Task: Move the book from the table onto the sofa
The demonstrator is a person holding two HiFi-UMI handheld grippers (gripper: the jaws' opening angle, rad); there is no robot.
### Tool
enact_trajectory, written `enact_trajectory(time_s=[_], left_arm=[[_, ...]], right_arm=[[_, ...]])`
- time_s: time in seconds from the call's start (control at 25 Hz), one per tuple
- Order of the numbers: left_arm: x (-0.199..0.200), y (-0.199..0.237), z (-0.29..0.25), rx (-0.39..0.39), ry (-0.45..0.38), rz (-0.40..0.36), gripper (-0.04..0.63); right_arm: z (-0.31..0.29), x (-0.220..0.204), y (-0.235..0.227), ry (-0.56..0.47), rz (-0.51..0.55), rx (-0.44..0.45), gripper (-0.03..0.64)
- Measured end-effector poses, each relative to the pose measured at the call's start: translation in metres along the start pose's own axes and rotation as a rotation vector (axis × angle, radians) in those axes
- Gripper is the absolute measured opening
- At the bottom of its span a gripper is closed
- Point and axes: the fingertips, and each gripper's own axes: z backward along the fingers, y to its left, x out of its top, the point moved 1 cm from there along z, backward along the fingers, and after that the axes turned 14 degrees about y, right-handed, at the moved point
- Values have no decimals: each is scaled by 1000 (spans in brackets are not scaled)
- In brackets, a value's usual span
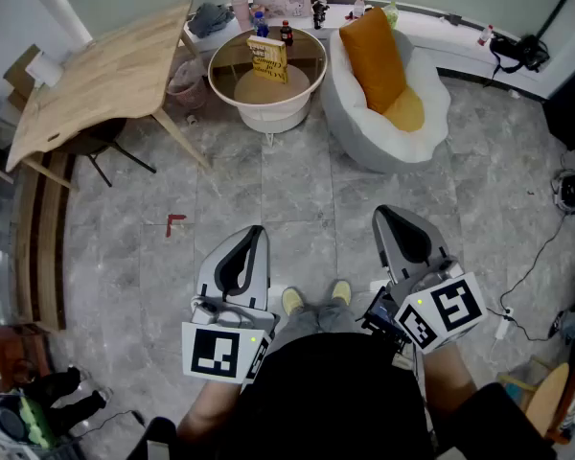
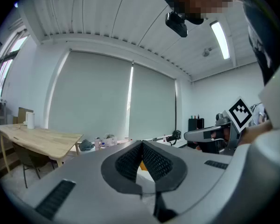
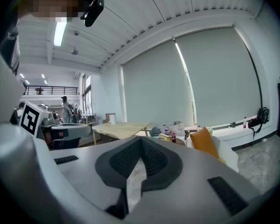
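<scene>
From the head view, the person's body fills the bottom edge and cuts off the rear of both grippers. The left gripper (image 1: 254,233) and right gripper (image 1: 388,214) point ahead over bare floor (image 1: 297,180), well short of everything else. The book (image 1: 268,58) stands propped near the middle of the round counter (image 1: 232,89), well in from its rim; whether it rests on a clear top or a lower board is hard to make out. Small bottles (image 1: 286,33) crowd the far rim. The sofa (image 1: 364,142), with an orange cushion (image 1: 376,56) on its seat, sits just right of the counter, and the wooden counter (image 1: 105,75) angles in close on the left. In the left gripper view, the left gripper (image 2: 141,143) is clenched tip to tip on nothing, and its body hides the round counter and the book; only an orange sliver shows past the pads, too small to name. The right gripper (image 2: 207,135) is alongside. In the right gripper view, the right gripper (image 3: 141,140) is likewise clenched and empty. Above it the book (image 3: 164,136) is a tiny yellow patch beside the bottles (image 3: 172,137), with the orange cushion (image 3: 204,141) and sofa (image 3: 227,157) to the right, the latter partly hidden.
</scene>
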Motion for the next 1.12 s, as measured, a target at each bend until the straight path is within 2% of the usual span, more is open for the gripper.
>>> enact_trajectory(time_s=[0.12, 0.48, 0.72, 1.12], left_arm=[[0, 3, 6, -10, -1, 5, 8], [3, 5, 22, -17, -21, -42, 8], [2, 10, 29, -14, -35, -80, 8], [-4, 45, 37, -6, -46, -47, 8]], right_arm=[[-3, -1, 9, 5, 6, 0, 9], [2, 2, 27, -21, 3, -4, 9], [1, -2, 33, -21, -22, -41, 9], [-19, -3, 57, -16, -37, -36, 9]])
